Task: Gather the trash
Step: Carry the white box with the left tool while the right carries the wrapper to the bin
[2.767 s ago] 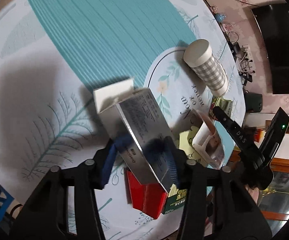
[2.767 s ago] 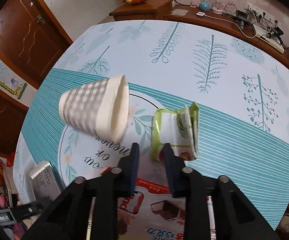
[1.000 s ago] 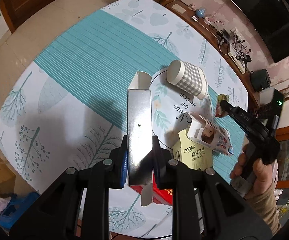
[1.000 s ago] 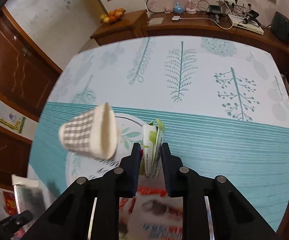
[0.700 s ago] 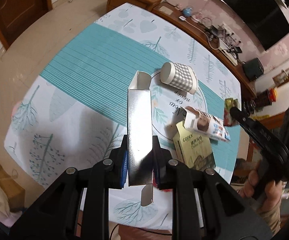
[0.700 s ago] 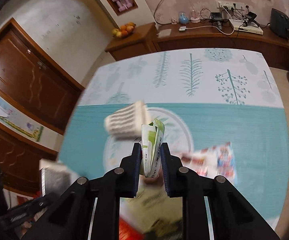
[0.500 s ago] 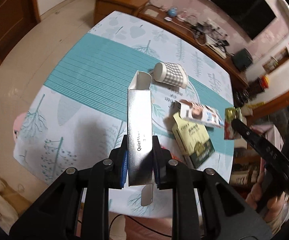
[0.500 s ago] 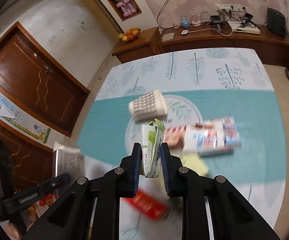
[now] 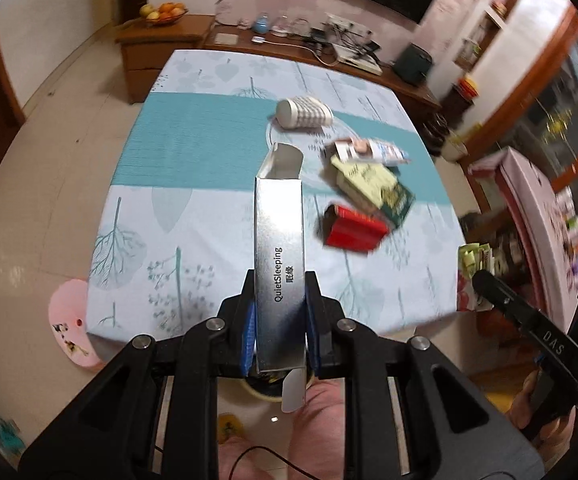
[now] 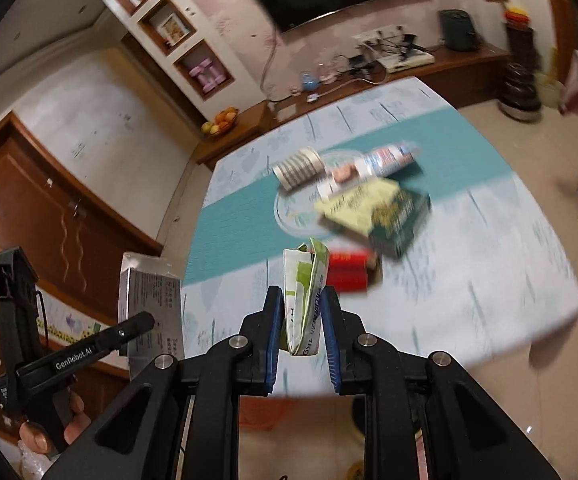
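My left gripper (image 9: 280,304) is shut on a long silver box (image 9: 279,248) with its far flap open, held up over the table's near edge. My right gripper (image 10: 303,320) is shut on a folded green-and-white wrapper (image 10: 303,292), also lifted off the table. In the left wrist view the right gripper (image 9: 475,278) shows at the right with the wrapper (image 9: 473,258); in the right wrist view the silver box (image 10: 149,300) shows at the left. On the table lie a checked paper cup (image 9: 304,113), a red box (image 9: 355,230), a yellow-green box (image 9: 373,186) and a printed carton (image 9: 373,151).
The table with the teal-striped leaf cloth (image 9: 193,216) stands on a tiled floor. A wooden sideboard (image 9: 161,44) with a fruit bowl (image 9: 163,12) and cables lines the far wall. A pink disc (image 9: 71,328) lies on the floor at the near left corner.
Both grippers have pulled back and up from the table with their loads, so the whole table and room now show. The remaining trash on the table has not moved.
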